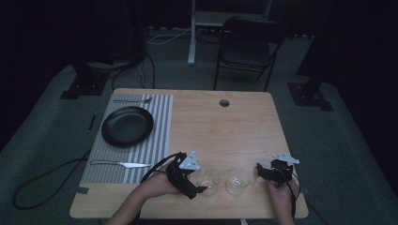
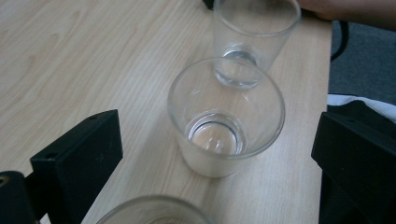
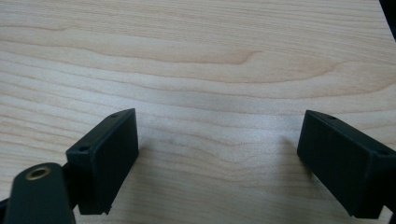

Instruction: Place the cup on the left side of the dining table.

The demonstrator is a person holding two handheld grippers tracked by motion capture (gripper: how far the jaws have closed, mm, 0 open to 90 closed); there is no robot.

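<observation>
High view: dim and underexposed — the room behind the worktop (image 1: 225, 131) falls to near black, and the floor is a murky grey-green.
High view sharpness: soft and grainy; the two glasses (image 1: 206, 180) near the front edge are faint and hard to make out.
Gripper views: far brighter, evenly lit, the wood grain pale and clear.
Light source: it seems to come from above — soft shadows sit just under the black jaws in the right gripper view.
Glare: mild highlights on the nearest glass (image 2: 226, 116) rim and base in the left gripper view.
Focus: the jaws at the bottom edges are slightly soft; the rim of a third glass (image 2: 154, 212) at the lower edge is blurred.
</observation>
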